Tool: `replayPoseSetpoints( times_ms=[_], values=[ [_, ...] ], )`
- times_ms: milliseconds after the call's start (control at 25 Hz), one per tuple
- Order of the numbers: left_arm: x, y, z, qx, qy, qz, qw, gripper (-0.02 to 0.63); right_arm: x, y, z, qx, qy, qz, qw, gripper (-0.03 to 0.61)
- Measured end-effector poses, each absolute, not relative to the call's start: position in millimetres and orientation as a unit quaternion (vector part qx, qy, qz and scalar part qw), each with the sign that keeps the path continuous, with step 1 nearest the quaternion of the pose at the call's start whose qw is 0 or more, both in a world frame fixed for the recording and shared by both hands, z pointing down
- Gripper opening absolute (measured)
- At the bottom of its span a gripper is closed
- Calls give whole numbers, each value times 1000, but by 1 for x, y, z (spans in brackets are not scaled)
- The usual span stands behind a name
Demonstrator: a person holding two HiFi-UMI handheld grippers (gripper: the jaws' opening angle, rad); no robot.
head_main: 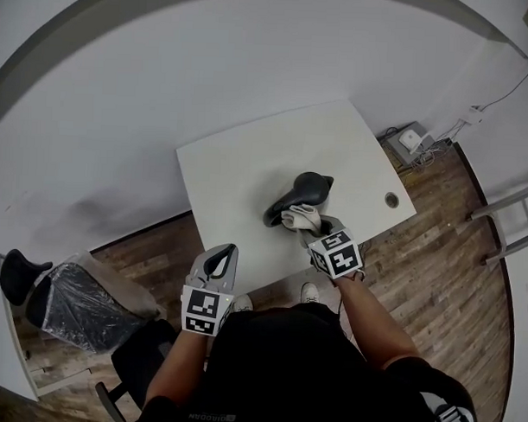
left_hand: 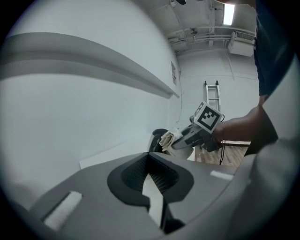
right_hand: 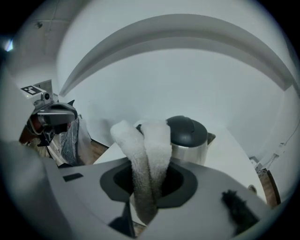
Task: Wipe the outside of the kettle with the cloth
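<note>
Kettle [right_hand: 188, 139] stands just beyond the right gripper [right_hand: 148, 199], which pinches the cloth [right_hand: 154, 150]; the closed, empty left gripper [left_hand: 151, 185] sits farther off.

The head view looks from above the person steeply down on the whole table [head_main: 239, 175], its near edge against the person's body; the left gripper view rides low behind the left gripper [head_main: 221, 256], off that near edge, facing across the table, well apart from the kettle [head_main: 310, 188]; the right gripper view sits close to the kettle by the near edge, facing the far edge and the wall; all three share the kettle, the cloth [head_main: 300, 218] and the right gripper [head_main: 313, 236].
</note>
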State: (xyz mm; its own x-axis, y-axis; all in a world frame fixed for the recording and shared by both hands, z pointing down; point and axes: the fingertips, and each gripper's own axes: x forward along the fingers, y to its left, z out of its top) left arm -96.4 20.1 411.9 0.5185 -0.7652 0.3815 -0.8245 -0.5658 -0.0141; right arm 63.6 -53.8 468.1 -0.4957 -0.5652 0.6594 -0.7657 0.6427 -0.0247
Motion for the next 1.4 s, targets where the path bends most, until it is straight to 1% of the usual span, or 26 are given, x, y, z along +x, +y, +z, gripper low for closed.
replayPoseSetpoints(
  times_ms=[120,240,320,440,640,840,960,1120,1400],
  values=[
    [-69,16,409,863,-464,169,108,8,72,-55,454,363,-874,156,282,93],
    [-36,13,406,862,-464,177,104,8,83,-49,438,330,-898,148,250,94],
    [-14,9,402,861,-467,173,100,8,96,-43,431,314,-906,145,243,94],
    [14,7,397,853,-488,142,118,8,119,-33,422,283,-920,147,230,93],
    [37,23,396,822,-540,115,137,8,149,-23,402,205,-940,251,109,94],
    [44,62,396,787,-589,104,149,8,158,-4,384,141,-956,250,56,94],
    [44,83,392,778,-600,104,155,8,159,0,372,134,-955,266,20,94],
    [40,95,378,782,-598,81,153,8,163,14,364,154,-955,250,28,94],
    [37,134,377,810,-559,73,161,8,159,79,374,192,-950,230,83,94]
  ],
)
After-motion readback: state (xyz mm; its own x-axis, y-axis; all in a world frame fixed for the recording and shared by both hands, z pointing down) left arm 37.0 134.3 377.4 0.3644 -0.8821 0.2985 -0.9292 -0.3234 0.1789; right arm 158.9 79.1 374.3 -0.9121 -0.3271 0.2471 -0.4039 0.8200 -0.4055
